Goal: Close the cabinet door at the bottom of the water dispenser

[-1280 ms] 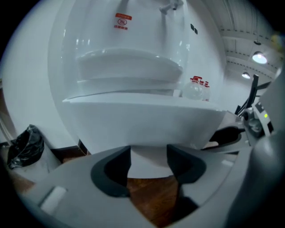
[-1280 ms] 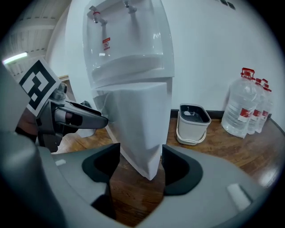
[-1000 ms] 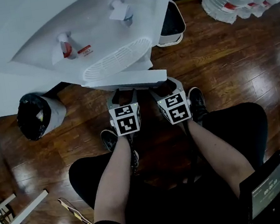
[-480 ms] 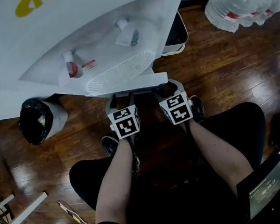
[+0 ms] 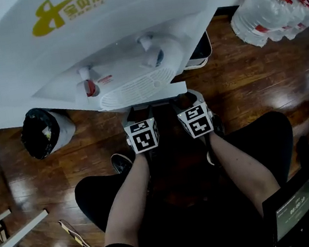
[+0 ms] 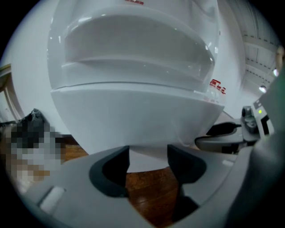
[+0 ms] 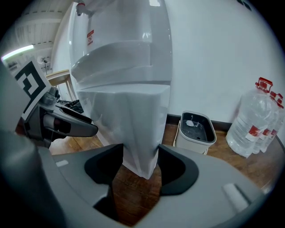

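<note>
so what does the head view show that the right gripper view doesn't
Only the head view: the yellow logo on the water dispenser, its drip grille, the person's forearms and a screen.
Only the right gripper view: the right gripper seen along its own jaws, apart after just closing a little, with the cabinet's white lower corner showing between them.
Both: the dispenser's body, the white bin, the water bottles and the wooden floor.

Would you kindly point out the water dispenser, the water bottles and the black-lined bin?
water dispenser [image 5: 137,86], head view, slotted drip grille.
water bottles [image 5: 268,12], head view, clear body.
black-lined bin [image 5: 37,133], head view, black liner.
</note>
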`<act>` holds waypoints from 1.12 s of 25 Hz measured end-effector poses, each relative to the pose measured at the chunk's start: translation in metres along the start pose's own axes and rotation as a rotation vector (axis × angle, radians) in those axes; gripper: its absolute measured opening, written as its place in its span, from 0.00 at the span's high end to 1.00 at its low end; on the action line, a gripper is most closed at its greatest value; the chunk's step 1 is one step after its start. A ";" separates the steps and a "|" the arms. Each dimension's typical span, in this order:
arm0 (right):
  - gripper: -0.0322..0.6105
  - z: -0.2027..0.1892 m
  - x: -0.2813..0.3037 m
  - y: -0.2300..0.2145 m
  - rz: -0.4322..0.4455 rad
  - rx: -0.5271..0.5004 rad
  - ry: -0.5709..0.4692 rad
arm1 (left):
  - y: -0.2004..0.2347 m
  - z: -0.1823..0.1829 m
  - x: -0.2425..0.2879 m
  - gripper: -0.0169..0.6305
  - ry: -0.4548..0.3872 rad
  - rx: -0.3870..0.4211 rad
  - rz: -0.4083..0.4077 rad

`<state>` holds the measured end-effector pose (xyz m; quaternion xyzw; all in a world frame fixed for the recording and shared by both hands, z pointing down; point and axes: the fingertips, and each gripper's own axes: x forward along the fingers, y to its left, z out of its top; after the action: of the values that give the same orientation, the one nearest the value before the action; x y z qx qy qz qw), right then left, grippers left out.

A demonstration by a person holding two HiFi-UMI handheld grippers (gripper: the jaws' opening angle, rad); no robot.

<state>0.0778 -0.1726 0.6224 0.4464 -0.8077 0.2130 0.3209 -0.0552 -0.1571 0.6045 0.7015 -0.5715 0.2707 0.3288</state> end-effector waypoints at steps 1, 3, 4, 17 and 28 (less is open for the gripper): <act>0.56 0.001 0.001 -0.001 0.000 -0.004 -0.002 | 0.000 0.001 0.001 0.54 0.000 -0.005 0.003; 0.56 0.003 0.002 -0.003 0.002 -0.010 -0.005 | 0.001 0.001 0.001 0.54 -0.001 -0.009 0.011; 0.56 0.004 0.003 -0.003 0.004 -0.012 -0.004 | 0.001 0.001 0.001 0.54 -0.001 -0.010 0.015; 0.57 0.014 0.008 -0.007 0.009 -0.024 -0.012 | 0.001 0.005 0.004 0.54 0.000 -0.023 0.013; 0.57 0.021 0.007 -0.006 0.009 -0.040 -0.018 | 0.002 0.007 0.005 0.55 0.005 -0.047 0.022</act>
<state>0.0735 -0.1930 0.6129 0.4380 -0.8168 0.1941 0.3214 -0.0562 -0.1663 0.6039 0.6865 -0.5845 0.2627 0.3436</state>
